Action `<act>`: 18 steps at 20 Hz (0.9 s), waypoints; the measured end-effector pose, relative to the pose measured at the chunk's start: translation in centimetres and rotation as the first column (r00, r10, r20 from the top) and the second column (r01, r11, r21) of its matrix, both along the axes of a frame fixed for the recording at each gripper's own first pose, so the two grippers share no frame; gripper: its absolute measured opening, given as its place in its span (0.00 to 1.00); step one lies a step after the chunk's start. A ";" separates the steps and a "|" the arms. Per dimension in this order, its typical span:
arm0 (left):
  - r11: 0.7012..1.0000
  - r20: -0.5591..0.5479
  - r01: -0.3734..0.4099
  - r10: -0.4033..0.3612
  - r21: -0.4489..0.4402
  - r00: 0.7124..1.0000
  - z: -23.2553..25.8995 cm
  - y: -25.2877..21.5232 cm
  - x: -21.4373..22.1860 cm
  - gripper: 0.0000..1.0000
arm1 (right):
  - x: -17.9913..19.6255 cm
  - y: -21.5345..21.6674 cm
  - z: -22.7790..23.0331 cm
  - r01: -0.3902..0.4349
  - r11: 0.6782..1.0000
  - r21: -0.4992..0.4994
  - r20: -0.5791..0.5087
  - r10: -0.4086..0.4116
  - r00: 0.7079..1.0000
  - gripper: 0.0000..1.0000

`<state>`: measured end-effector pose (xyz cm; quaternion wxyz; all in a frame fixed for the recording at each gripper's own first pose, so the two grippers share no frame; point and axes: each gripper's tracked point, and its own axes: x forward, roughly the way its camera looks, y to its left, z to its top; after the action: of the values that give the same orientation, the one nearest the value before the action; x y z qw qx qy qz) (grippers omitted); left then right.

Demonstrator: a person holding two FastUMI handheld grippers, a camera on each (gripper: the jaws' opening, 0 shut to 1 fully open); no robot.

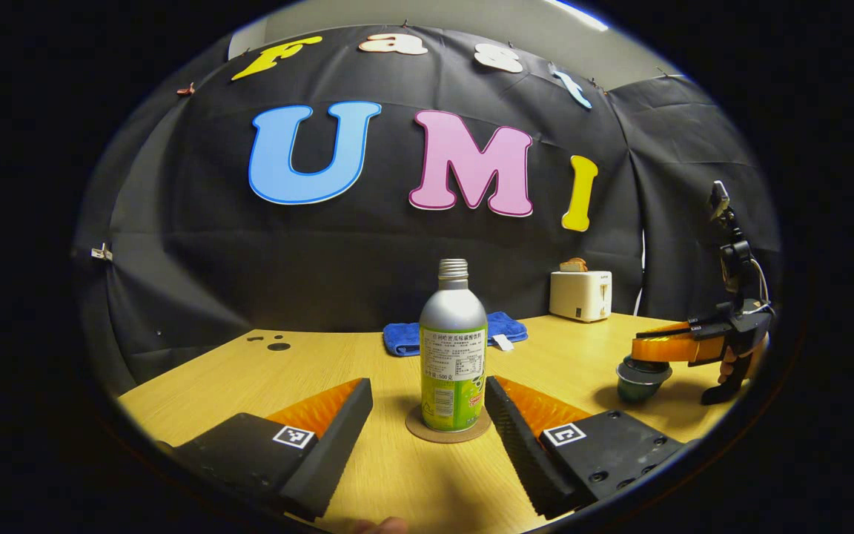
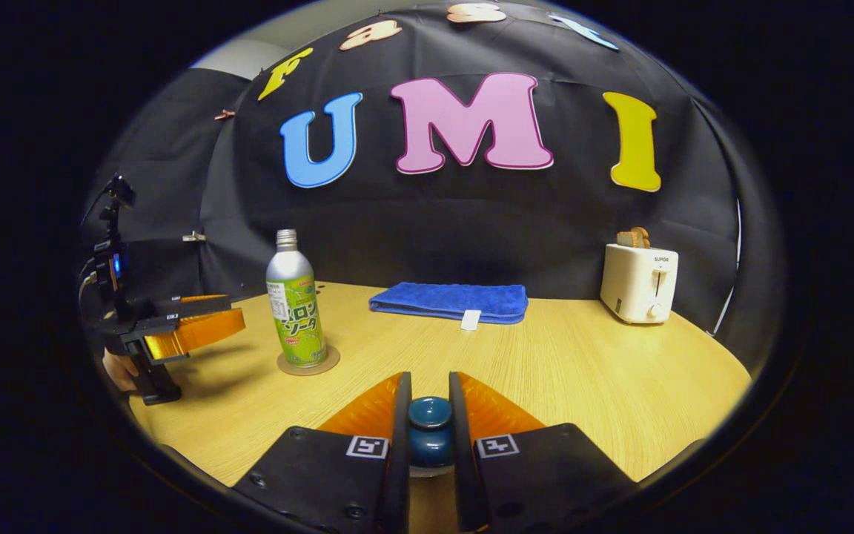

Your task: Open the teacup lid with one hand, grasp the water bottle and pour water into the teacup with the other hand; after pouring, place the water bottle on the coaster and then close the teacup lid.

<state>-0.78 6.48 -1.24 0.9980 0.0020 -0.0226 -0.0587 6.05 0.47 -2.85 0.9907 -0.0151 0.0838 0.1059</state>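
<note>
A silver and green water bottle [image 1: 453,356], uncapped, stands upright on a round cork coaster [image 1: 448,434] at the table's middle. My left gripper [image 1: 428,386] is open, one finger on each side of the bottle's lower half, and neither finger presses on it. The right gripper view shows the same bottle [image 2: 295,311] with the left gripper [image 2: 230,311] beside it. My right gripper [image 2: 429,382] is shut on the dark teal knob of the teacup lid [image 2: 429,426]. In the left gripper view the dark teacup [image 1: 640,382] sits on the table under the right gripper [image 1: 638,348]. The lid looks seated on it.
A folded blue towel [image 2: 449,300] lies at the back of the wooden table [image 2: 583,371]. A white toaster [image 2: 640,282] with toast in it stands at the back right. A person's hand [image 1: 731,363] holds the right gripper.
</note>
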 end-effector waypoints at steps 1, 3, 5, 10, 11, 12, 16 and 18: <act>1.000 0.000 0.000 0.000 0.000 1.000 -0.1 0.0 0.0 0.96 | 0.1 0.2 -0.2 -0.005 1.000 -0.012 -0.006 0.005 1.000 0.28; 1.000 0.000 0.000 0.000 0.000 1.000 0.0 0.0 0.0 0.96 | 0.1 0.5 -0.2 -0.008 0.999 -0.037 -0.008 0.008 1.000 0.29; 1.000 0.001 0.001 -0.001 0.000 1.000 0.0 0.0 0.0 0.96 | 0.2 0.5 -0.4 -0.003 0.999 -0.051 -0.015 0.002 1.000 0.29; 1.000 0.001 0.009 -0.009 0.001 1.000 -0.1 -0.1 0.0 0.96 | 0.3 0.1 -0.9 0.014 0.999 -0.033 -0.053 -0.016 0.998 0.27; 1.000 0.001 0.009 -0.009 0.001 1.000 0.0 -0.1 0.0 0.96 | 0.3 0.3 -0.9 0.012 0.999 -0.033 -0.055 -0.014 0.998 0.34; 1.000 0.001 0.009 -0.009 0.001 1.000 -0.1 -0.1 0.1 0.96 | 0.2 0.3 -0.9 0.008 0.999 -0.034 -0.055 -0.010 0.998 0.38; 1.000 -0.001 -0.015 0.015 -0.001 1.000 -0.1 0.4 -0.1 0.96 | -0.3 -0.2 0.0 0.029 0.999 -0.017 -0.009 -0.029 1.000 0.48; 0.999 -0.002 -0.038 0.038 -0.002 0.999 -0.2 0.6 -0.3 0.96 | -0.8 -0.7 0.6 0.047 0.999 0.006 0.034 -0.048 0.998 0.60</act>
<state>-1.11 7.08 -1.39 0.9990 0.0012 -0.0218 -0.0396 5.27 -0.21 -2.24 0.9943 -0.0126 0.0668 0.0823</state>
